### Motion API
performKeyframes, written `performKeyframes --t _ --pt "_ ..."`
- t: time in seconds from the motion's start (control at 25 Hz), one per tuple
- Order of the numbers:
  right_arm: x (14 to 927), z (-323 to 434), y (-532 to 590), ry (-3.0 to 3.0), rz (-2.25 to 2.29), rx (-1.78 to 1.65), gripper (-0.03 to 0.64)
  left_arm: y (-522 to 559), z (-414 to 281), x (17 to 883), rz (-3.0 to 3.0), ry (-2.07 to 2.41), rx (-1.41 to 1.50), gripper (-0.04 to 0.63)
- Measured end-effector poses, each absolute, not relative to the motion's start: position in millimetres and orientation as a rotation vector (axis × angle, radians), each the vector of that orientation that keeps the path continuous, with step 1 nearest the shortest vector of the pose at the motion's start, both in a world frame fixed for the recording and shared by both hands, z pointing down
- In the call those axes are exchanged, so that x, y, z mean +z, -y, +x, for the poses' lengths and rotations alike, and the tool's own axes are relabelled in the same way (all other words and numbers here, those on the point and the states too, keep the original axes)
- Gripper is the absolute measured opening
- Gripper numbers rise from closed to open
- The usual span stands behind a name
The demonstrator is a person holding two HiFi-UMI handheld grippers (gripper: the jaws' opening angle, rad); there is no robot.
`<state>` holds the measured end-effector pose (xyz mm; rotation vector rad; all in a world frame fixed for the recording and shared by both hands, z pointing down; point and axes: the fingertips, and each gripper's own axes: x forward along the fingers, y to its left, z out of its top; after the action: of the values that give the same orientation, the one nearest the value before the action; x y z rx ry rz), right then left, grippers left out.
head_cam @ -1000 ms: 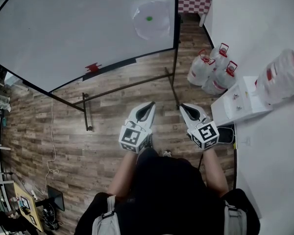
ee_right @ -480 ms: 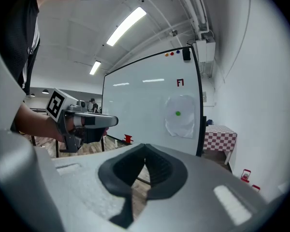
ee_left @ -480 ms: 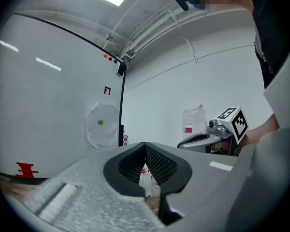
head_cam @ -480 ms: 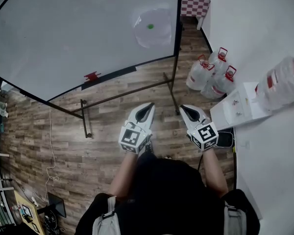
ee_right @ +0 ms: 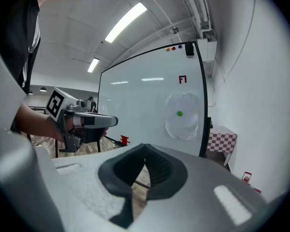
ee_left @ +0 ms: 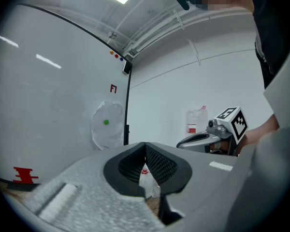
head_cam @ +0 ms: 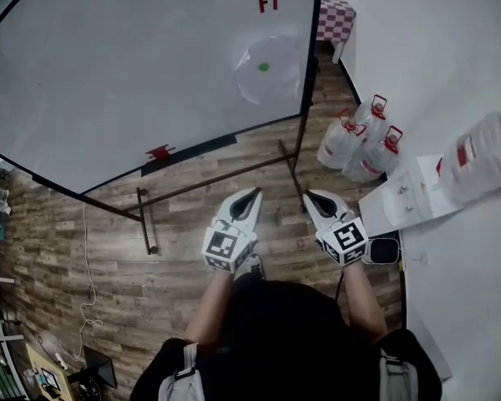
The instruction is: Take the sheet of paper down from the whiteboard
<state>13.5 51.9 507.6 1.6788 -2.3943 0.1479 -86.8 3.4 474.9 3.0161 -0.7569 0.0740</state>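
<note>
At the lower centre of the head view, the left gripper (head_cam: 252, 195) and the right gripper (head_cam: 311, 197) were held side by side above the wood floor (head_cam: 192, 224), each with its fingers pressed together on nothing. Beyond them, across the upper half of the frame, stood the whiteboard (head_cam: 108, 82). The sheet of paper (head_cam: 273, 83) hung near the board's right edge with a green dot (head_cam: 264, 67) on it, well apart from both grippers.

Left gripper (head_cam: 252, 194) and right gripper (head_cam: 310, 197) side by side, jaws together, empty.
</note>
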Motion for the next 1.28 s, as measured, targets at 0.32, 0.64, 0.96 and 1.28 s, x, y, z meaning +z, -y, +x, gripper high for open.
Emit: performKeyframes --t 0.32,0.64,0.96,1.28 --pt "511.2 -3.1 -15.3 2.363 1.709 0.164 0.003 36.1 -100.1 478.7 3.019 0.705 0.076 0.011" --pt "515.5 -16.8 15.7 2.324 1.751 0.187 0.003 71.2 -112.5 484.0 3.020 0.649 0.082 0.011" --pt "520.5 -30.3 41.5 2.302 1.785 0.209 0.003 98.1 -126.2 488.2 3.027 0.605 0.094 0.011" --pt "522.1 -40.5 56.3 2.277 1.808 0.208 0.003 115.7 -130.1 488.7 3.041 0.554 0.112 0.011"
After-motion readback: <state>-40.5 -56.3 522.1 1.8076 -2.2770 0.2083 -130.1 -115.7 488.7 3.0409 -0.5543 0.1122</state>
